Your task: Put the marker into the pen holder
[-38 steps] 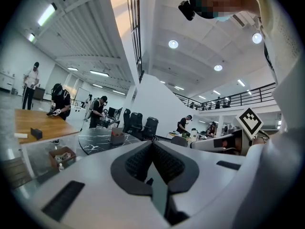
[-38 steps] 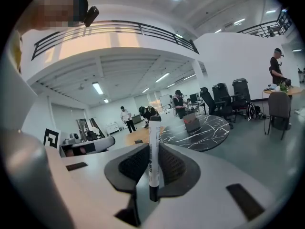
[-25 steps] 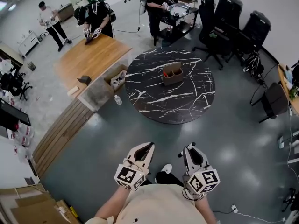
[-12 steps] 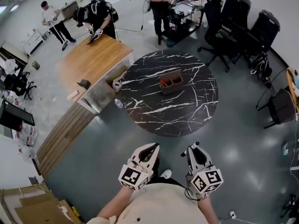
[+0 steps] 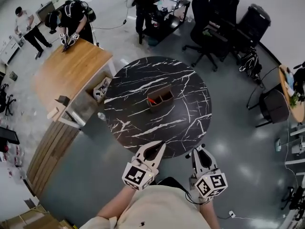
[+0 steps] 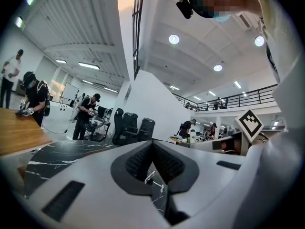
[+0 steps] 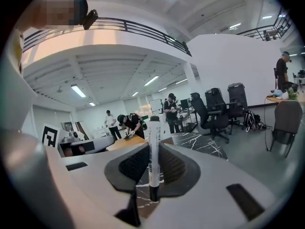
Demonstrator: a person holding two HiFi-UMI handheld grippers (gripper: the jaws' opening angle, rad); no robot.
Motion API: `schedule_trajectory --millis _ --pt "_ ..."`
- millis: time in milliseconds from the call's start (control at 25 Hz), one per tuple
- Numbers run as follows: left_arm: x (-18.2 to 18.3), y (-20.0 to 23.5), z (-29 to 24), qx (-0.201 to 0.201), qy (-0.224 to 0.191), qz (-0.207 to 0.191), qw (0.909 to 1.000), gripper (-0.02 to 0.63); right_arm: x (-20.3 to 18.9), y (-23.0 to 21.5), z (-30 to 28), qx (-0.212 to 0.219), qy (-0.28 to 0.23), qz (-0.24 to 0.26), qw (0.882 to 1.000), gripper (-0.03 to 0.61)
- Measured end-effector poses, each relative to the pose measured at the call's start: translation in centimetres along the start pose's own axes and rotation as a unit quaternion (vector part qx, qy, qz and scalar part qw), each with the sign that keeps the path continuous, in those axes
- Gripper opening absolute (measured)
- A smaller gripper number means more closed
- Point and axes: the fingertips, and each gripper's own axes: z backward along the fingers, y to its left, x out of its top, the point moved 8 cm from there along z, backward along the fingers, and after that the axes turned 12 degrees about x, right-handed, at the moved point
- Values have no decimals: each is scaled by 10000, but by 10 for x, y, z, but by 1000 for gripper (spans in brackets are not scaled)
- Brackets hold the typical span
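The right claw point(image 5: 200, 151) is clamped on the marker point(image 7: 154, 142), which stands upright between its pads, dark cap at the top. The left claw point(image 5: 158, 145) is closed, its tips together with nothing between them. Both hover at the near edge of the round black marble surface point(image 5: 143, 128). The brown pen holder point(image 5: 160, 97) stands near its middle, well apart from the marker.

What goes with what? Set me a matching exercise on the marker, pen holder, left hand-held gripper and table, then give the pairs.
1 marker
2 pen holder
3 left hand-held gripper
4 table

A shut, nothing in it
B round, black with white veins
C stands near the table's middle
D upright, clamped in the right hand-held gripper

Pairs: 1-D, 2-C, 3-A, 4-B
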Motion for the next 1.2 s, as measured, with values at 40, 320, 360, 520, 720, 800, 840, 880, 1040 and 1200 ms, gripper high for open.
schedule_trajectory --millis 40,320,360,520,720,800,840,880,1040,1200 --pt "2 9 -7 -79 20 -17 10000 8 6 -2 -11 -47 -71 -11 10000 77" --pt "18 57 -52 -34 67 44 10000 8 43 -6 -80 113 -147 245 9995 77" --pt "21 61 -57 4 70 65 10000 8 48 -8 -86 164 -95 336 9993 77" --pt "29 70 -82 212 83 23 9997 8 60 -29 -110 372 69 424 9984 77" --pt "30 72 -112 788 -74 -78 9968 8 69 -70 -153 951 333 467 9938 77" --pt "30 71 -125 1109 -26 82 9938 8 79 -86 -168 1235 380 583 9899 77" --pt "29 70 -133 1256 -38 238 9918 8 85 -95 -176 1358 383 656 9878 77" --pt "28 68 -141 1391 -60 370 9896 8 89 -104 -183 1462 384 708 9860 77" --pt "22 61 -173 1877 -153 445 9811 8 96 -137 -213 1865 509 786 9780 77" --pt "8 72 -190 2517 -243 637 9654 8 91 -157 -245 2241 701 872 9681 77"
